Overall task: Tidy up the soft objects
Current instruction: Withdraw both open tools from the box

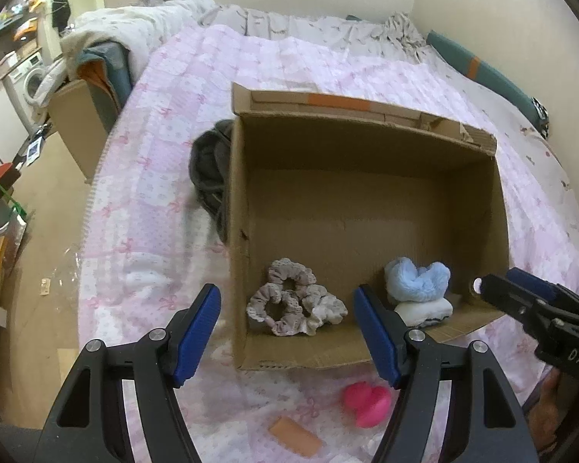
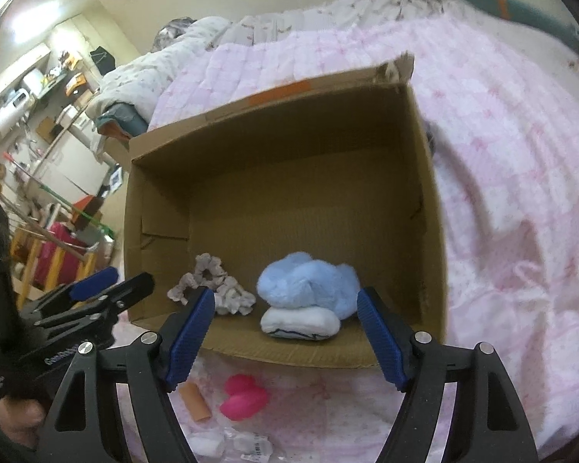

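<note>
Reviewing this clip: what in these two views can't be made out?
- Dark fabric bundle: left wrist view, mostly hidden behind the cardboard box wall.
- White items in front of the box: right wrist view, cut by the bottom edge and gripper arms.
- White rolled item: blue fluffy item covers its top.

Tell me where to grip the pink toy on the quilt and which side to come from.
Grip the pink toy across its rounded lobes, coming from above. It lies apart from the box and the tan piece, so both sides are free. The right gripper, open, looks nearest.
</note>
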The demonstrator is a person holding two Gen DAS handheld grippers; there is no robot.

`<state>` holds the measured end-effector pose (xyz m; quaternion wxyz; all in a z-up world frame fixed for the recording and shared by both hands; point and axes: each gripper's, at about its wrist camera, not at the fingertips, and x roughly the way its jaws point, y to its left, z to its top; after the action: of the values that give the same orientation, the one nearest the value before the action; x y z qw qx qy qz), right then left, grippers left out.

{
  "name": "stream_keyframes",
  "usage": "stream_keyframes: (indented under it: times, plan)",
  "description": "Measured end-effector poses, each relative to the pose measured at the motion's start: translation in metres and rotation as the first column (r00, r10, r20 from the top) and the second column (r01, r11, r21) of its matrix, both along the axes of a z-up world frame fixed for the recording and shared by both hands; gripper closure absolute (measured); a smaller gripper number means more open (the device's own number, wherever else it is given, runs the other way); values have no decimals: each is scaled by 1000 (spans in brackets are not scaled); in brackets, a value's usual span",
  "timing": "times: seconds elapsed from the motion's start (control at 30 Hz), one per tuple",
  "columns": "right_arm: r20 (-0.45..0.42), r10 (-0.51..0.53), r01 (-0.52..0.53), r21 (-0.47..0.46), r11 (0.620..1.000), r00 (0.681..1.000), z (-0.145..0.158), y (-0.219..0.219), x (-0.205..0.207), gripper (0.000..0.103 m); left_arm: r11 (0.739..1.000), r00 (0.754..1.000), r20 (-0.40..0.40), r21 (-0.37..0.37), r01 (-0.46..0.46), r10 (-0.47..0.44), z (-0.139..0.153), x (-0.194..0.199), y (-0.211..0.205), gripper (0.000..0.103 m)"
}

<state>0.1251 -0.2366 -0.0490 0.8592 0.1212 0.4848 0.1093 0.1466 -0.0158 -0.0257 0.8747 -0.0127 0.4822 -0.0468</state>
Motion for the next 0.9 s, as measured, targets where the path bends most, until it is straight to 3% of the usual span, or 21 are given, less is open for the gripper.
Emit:
stream_keyframes:
  times: [0.37,0.9]
  plan:
    - [30,-55,55,5,998,998,17,-19,-20,13,999,999,5,6,-37,37,15,-31,17,35]
    - [8,1,0,-54,999,1000,17,-2,-57,13,1000,1000,-1,3,-24,24,16,-70,16,35]
